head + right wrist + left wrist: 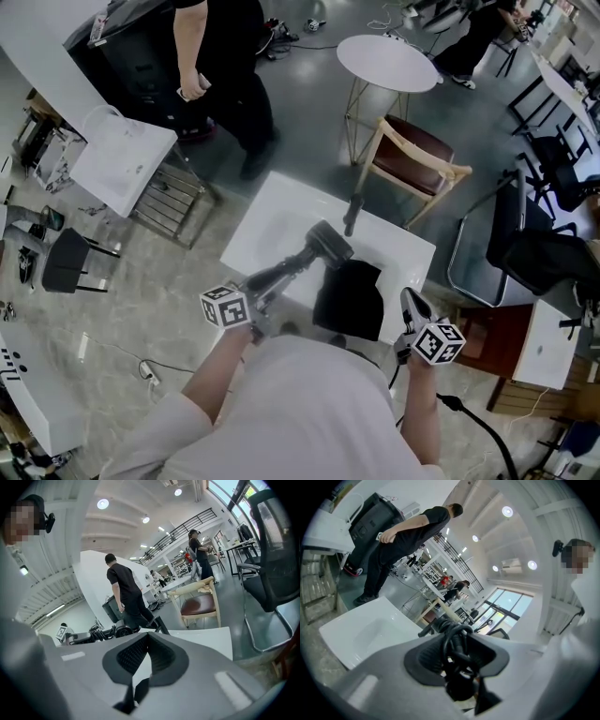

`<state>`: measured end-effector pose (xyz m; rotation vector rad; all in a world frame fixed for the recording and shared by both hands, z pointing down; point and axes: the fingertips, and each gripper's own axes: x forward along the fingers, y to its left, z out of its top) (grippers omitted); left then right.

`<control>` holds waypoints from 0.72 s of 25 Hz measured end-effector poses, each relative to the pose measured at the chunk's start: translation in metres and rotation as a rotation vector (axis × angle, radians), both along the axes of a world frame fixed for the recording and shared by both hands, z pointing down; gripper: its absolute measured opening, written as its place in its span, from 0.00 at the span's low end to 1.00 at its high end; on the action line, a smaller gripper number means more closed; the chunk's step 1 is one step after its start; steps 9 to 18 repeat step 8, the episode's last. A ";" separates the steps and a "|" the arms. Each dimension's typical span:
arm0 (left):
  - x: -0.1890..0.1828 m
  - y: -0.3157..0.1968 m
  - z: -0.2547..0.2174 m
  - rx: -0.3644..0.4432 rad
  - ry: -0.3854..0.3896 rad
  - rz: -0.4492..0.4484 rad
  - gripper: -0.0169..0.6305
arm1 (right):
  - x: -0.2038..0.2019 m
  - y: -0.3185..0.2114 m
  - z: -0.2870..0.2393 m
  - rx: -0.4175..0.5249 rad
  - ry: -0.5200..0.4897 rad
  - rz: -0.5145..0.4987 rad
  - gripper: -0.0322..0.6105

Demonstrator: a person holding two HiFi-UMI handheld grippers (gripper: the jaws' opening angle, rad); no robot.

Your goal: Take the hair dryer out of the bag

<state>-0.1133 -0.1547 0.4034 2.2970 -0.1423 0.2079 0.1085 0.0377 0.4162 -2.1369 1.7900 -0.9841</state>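
Observation:
A dark grey hair dryer (pixel 314 253) hangs over the white table (pixel 272 220), out of the black bag (pixel 352 300), which lies on the table just right of it. My left gripper (pixel 269 283) is shut on the dryer's handle end. In the left gripper view, the black cord (pixel 457 637) bunched round the handle fills the space between the jaws. My right gripper (pixel 412 306) is at the table's near right corner beside the bag, shut with nothing in it; its pads (pixel 161 656) meet. The right gripper view shows the dryer (pixel 117 631) held out level.
A dark upright object (pixel 352 214) stands at the table's far edge. Behind it are a wooden chair with a brown seat (pixel 417 155) and a round white table (pixel 386 61). A person in black (pixel 225 66) stands far left. A black office chair (pixel 539 253) is at the right.

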 end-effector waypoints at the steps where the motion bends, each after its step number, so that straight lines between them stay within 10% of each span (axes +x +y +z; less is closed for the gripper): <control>1: 0.000 0.000 -0.001 0.002 0.002 0.001 0.25 | -0.001 0.000 0.000 0.000 0.001 0.000 0.06; 18: -0.002 0.007 -0.002 -0.022 0.016 -0.007 0.25 | -0.006 0.001 0.000 -0.007 -0.007 0.009 0.06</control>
